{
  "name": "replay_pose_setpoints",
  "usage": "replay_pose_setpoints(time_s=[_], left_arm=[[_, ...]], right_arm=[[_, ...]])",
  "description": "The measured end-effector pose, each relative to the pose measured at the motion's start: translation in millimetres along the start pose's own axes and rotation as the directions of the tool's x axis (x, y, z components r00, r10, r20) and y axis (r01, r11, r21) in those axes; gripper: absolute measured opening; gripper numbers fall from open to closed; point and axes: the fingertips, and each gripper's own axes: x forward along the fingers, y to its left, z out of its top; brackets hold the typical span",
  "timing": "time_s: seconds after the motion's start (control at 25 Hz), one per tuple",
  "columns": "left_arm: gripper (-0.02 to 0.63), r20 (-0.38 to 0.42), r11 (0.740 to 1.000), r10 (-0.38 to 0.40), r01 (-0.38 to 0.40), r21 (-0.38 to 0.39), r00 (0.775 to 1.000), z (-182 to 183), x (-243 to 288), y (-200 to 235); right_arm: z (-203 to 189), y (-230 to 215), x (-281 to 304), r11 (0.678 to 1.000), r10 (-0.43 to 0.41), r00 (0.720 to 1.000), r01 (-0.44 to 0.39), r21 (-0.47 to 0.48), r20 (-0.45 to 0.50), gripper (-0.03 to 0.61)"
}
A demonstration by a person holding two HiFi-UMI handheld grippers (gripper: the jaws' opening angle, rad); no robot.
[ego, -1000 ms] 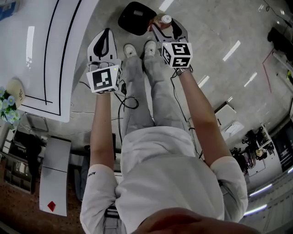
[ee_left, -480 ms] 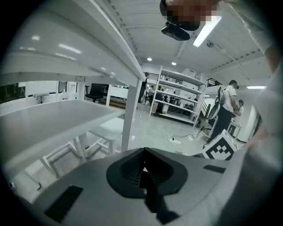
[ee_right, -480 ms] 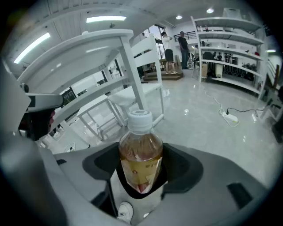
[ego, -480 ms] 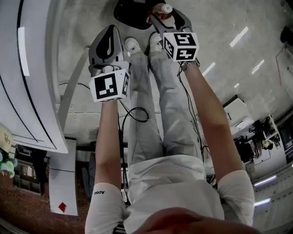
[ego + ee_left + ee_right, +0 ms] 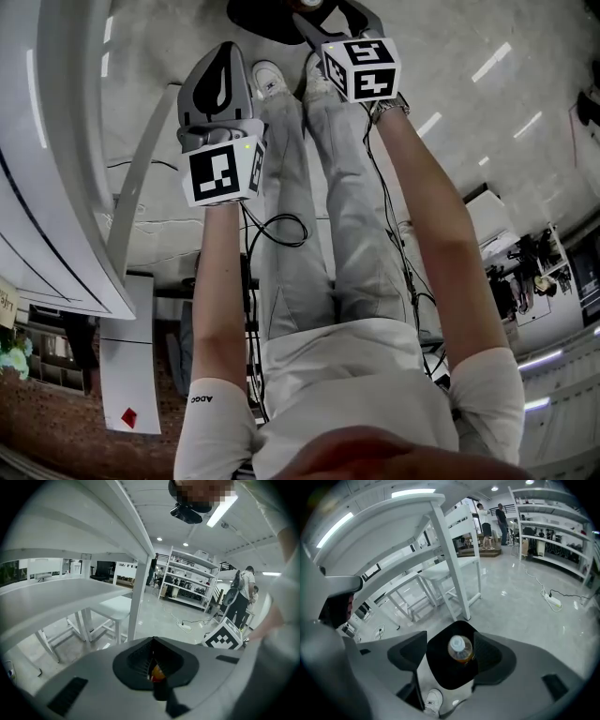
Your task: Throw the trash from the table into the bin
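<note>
Left gripper [image 5: 153,651]: your jaws are clenched tight and meet along a single seam. A small orange-red speck [image 5: 157,672] shows at that seam, too small to tell what it is.
Right gripper [image 5: 450,641]: your jaws are released and stand well apart, pointing steeply down.
Bottle [image 5: 461,651]: it has a white cap and amber liquid. It sits between the right gripper's jaws with its cap towards the camera. It is just beside the pad on the right of that view, with a clear gap to the other pad, so the two pads are not squeezing it.
Bin [image 5: 440,672]: it is black and stands on the floor, its dark opening directly behind and below the bottle. In the head view it lies just past your shoes [image 5: 267,80].
Table [image 5: 56,216]: it is white and runs along your left side in the head view. Its legs rise beyond both grippers.
Arms: both reach forward and down on either side of your legs, with the marker cubes facing up.
Floor [image 5: 450,37]: it is glossy grey, with a cable [image 5: 281,230] looping beside your left leg.
Background: shelves [image 5: 187,585] and people stand far off.
</note>
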Motion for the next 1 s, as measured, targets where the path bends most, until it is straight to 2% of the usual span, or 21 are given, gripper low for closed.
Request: replay_pose_setpoints(time_s=[0.32, 0.44, 0.6, 0.8, 1.0], left_arm=[[0.003, 0.018, 1.000, -0.014, 0.014, 0.016, 1.000, 11, -5, -4], [0.003, 0.030, 1.000, -0.008, 0.007, 0.025, 1.000, 21, -11, -5], [0.003, 0.055, 0.999, 0.000, -0.002, 0.041, 0.998, 45, -21, -10], [0.003, 0.114, 0.999, 0.005, -0.011, 0.050, 0.993, 87, -36, -24], [0.003, 0.158, 0.999, -0.004, -0.003, 0.040, 0.987, 130, -61, -45]], right_arm=[[10, 13, -12, 0.999, 0.008, 1.000, -0.008, -0.049, 0.012, 0.306], [20, 13, -26, 0.998, -0.012, 0.999, 0.014, -0.068, 0.033, 0.203], [40, 13, -57, 0.995, -0.046, 0.996, 0.052, -0.089, 0.073, 0.019], [85, 20, -106, 0.998, -0.046, 0.985, 0.053, -0.044, 0.164, 0.009], [134, 38, -167, 0.999, -0.041, 0.962, 0.049, -0.023, 0.272, 0.009]])
